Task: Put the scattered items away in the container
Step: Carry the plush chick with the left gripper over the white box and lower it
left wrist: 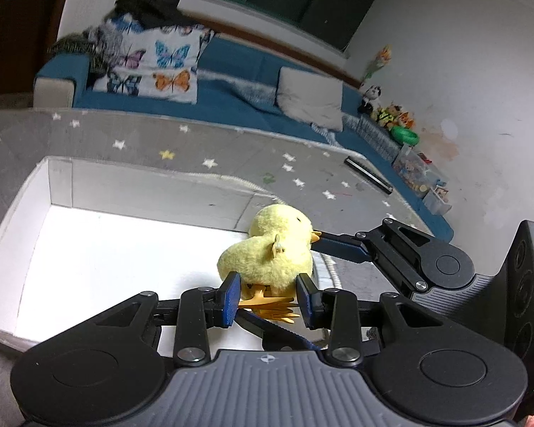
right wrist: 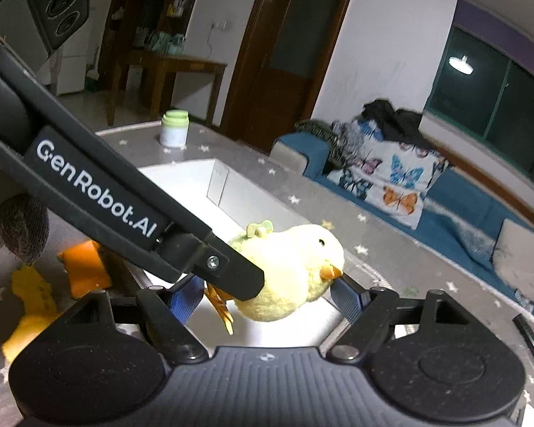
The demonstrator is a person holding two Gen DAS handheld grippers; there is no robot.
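Observation:
A yellow plush chick with orange beak and feet hangs over the near right part of an open white box. My left gripper is shut on its lower body, the blue pads pressing both flanks and the feet dangling between them. In the right wrist view the chick sits between the pads of my right gripper, which is shut on it, one pad against the beak side. One right finger touches the beak in the left wrist view. A left finger crosses in front of the chick's back.
The box stands on a grey star-patterned mat. A green-lidded white jar stands beyond it. Orange and yellow toys and a grey plush lie left. A black bar lies near the blue sofa.

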